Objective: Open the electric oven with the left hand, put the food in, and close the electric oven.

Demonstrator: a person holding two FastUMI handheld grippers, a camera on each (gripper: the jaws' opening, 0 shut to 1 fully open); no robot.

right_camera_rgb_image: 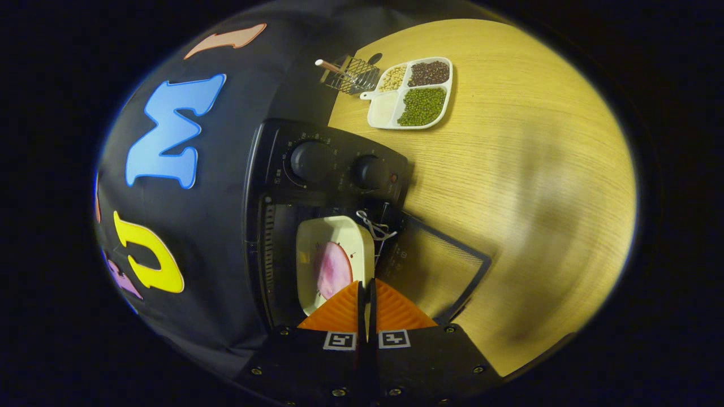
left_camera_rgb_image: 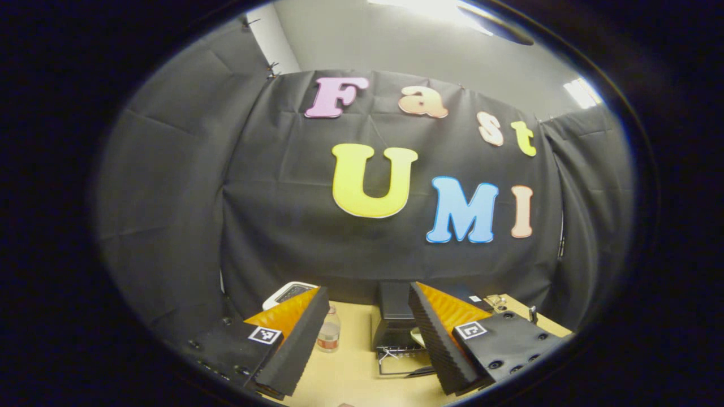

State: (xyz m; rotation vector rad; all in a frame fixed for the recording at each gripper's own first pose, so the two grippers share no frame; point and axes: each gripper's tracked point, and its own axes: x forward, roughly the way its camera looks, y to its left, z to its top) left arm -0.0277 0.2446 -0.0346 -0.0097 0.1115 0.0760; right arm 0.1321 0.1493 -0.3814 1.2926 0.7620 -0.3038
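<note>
Our right tongs (right_camera_rgb_image: 366,294) pinch the plate (right_camera_rgb_image: 334,263); we slide it level into the oven (right_camera_rgb_image: 317,169), off the door (right_camera_rgb_image: 435,265). Left tongs (left_camera_rgb_image: 367,345) gape, empty.

I get glare from ceiling lights (left_camera_rgb_image: 435,8) overhead; edges bend hard, and soft shadows blur across the counter (right_camera_rgb_image: 537,169) on my right feed.

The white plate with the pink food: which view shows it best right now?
The right gripper view: the white plate with the pink food sits in the open black oven, pinched at its rim by the right gripper. The left gripper view catches a sliver of it.
</note>
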